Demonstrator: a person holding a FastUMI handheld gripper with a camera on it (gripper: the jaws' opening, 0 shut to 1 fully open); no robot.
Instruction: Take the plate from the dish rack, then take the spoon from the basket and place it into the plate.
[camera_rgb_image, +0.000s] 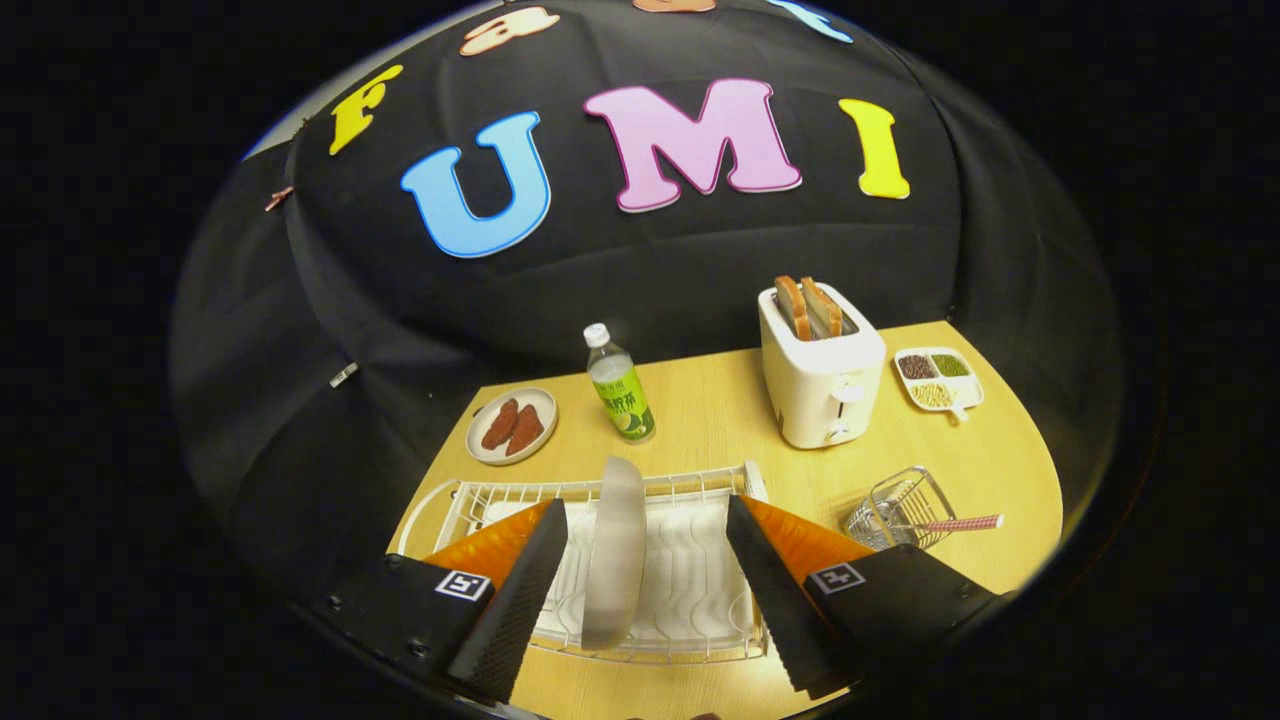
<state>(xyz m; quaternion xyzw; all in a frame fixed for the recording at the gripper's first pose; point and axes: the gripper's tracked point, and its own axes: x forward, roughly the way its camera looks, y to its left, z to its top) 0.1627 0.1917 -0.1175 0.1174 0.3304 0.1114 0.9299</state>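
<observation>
Fingers (640, 600) spread wide, released, flanking upright plate (614, 550) in dish rack (690, 560), bottle (620, 385) and toaster (822, 375) beyond, basket (897, 510) with spoon (960, 523) toward counter's (1000, 470) right edge.

We see dish rack (690, 560) at worktop (720, 410) near edge, plate (614, 552) upright in it, between spread claw (640, 590) fingers, untouched. Basket (898, 508) right of rack, spoon (962, 523) in it. Behind rack: bottle (620, 385), toaster (822, 370) to its right, divided dish (938, 380) at far right corner, small plate (513, 425) left of bottle.

White wire dish rack (690, 490), pale grey plate (615, 550), red-white checked spoon (962, 523) handle, white toaster (822, 385), green-labelled bottle (619, 385), light wood-grain counter (1000, 470).
</observation>
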